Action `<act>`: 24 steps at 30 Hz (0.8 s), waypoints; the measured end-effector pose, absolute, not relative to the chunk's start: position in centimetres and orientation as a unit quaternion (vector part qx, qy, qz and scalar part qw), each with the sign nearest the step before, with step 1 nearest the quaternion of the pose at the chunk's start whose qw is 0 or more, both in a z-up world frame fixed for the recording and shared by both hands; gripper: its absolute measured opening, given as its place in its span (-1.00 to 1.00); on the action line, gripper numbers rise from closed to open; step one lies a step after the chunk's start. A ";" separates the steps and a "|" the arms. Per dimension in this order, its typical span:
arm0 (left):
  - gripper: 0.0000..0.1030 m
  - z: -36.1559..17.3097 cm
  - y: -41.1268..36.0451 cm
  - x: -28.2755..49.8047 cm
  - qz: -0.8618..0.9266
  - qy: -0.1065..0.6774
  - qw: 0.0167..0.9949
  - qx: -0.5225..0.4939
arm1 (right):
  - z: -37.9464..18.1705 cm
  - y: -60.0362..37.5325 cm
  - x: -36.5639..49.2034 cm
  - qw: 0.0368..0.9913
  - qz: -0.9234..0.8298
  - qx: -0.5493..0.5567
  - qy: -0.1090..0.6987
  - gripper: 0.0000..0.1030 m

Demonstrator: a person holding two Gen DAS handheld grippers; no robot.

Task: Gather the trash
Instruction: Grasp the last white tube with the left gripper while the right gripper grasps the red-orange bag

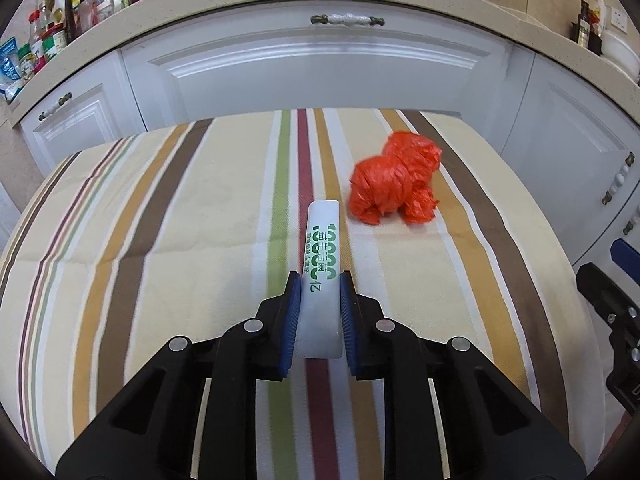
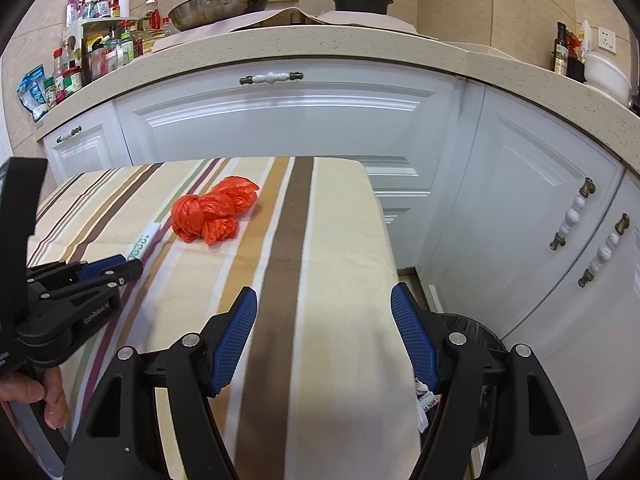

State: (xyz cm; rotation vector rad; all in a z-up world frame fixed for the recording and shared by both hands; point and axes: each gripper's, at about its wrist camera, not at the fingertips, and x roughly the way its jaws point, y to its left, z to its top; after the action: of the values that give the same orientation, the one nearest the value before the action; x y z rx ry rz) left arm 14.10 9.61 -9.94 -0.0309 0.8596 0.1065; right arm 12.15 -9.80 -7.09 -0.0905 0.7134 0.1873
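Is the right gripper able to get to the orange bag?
Probably yes. The right gripper has open, empty jaws, and only bare striped cloth lies between it and the orange bag; the left gripper sits off to the side.

- My left gripper (image 1: 320, 280) is black with blue pads, and so is my right gripper (image 2: 324, 300).
- The packet (image 1: 323, 276) is white with green print.
- The crumpled bag (image 1: 394, 180) is orange-red.
- The tablecloth (image 1: 168, 240) is cream with brown, ochre, green and maroon stripes.
- The cabinets (image 2: 280, 116) are white.
- The countertop (image 2: 320, 44) is speckled beige.
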 end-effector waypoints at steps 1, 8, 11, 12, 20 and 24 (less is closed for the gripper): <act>-0.63 -9.6 9.9 14.1 0.054 0.412 0.909 -0.016 | -7.0 -9.5 12.3 0.932 0.094 -0.045 0.348 0.31; -0.63 -7.4 12.5 13.7 0.077 0.384 0.920 -0.020 | -7.0 -7.2 13.2 0.929 0.113 -0.046 0.350 0.32; -0.63 -6.7 13.8 13.6 0.086 0.378 0.922 -0.026 | -6.9 -6.0 13.9 0.927 0.123 -0.043 0.352 0.32; -0.63 -6.5 14.3 13.5 0.090 0.375 0.922 -0.028 | -6.9 -5.6 14.1 0.927 0.127 -0.043 0.351 0.32; -0.63 -5.2 17.5 13.3 0.118 0.356 0.926 -0.038 | -6.6 -2.0 16.4 0.926 0.142 -0.045 0.346 0.39; -0.63 -4.8 18.9 13.1 0.133 0.347 0.927 -0.041 | -7.0 -0.5 17.8 0.924 0.142 -0.046 0.351 0.42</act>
State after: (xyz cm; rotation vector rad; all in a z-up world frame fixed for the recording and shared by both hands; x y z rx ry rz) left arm 13.13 18.94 -4.78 -0.0845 0.7113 0.2729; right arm 17.85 -0.45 -6.96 -0.0937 0.7204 0.2906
